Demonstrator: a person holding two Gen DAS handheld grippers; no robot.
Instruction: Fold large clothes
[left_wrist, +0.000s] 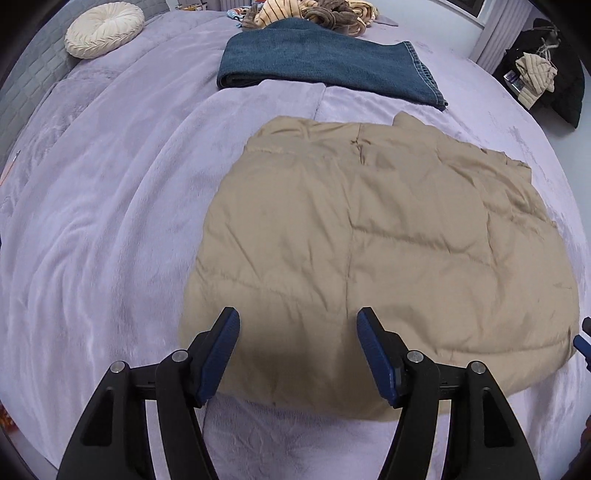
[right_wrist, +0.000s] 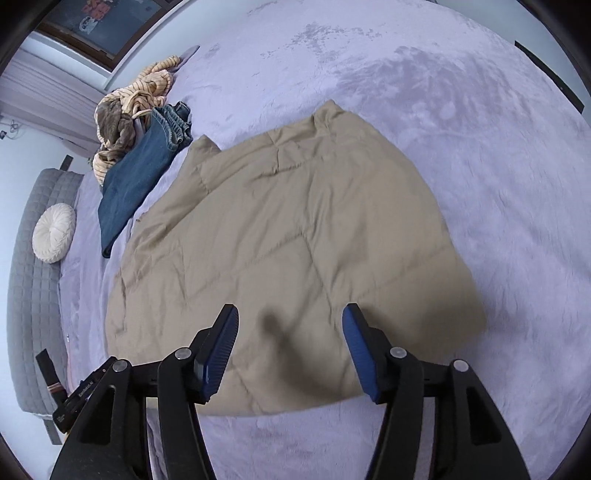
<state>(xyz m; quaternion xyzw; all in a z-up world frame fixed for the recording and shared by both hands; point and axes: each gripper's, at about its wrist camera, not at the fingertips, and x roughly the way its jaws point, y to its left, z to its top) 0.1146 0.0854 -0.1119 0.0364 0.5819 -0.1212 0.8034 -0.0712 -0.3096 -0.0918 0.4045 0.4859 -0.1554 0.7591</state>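
Observation:
A tan quilted garment (left_wrist: 369, 251) (right_wrist: 295, 240) lies folded and flat on the lavender bed cover (left_wrist: 110, 221) (right_wrist: 498, 166). My left gripper (left_wrist: 298, 325) hovers above its near edge, open, with nothing between the blue pads (left_wrist: 221, 354). Over the same near edge my right gripper (right_wrist: 290, 321) also hangs open and holds nothing. A tip of the right gripper shows at the right border of the left wrist view. Part of the left gripper's body (right_wrist: 85, 395) shows at the lower left of the right wrist view.
Folded blue jeans (left_wrist: 325, 62) (right_wrist: 136, 177) lie beyond the tan garment. Behind them is a heap of striped and brown clothes (left_wrist: 314, 14) (right_wrist: 129, 110). A round cream cushion (left_wrist: 103, 29) (right_wrist: 53, 232) rests by the grey headboard (right_wrist: 33, 295). A dark pile (left_wrist: 543, 85) sits off the bed.

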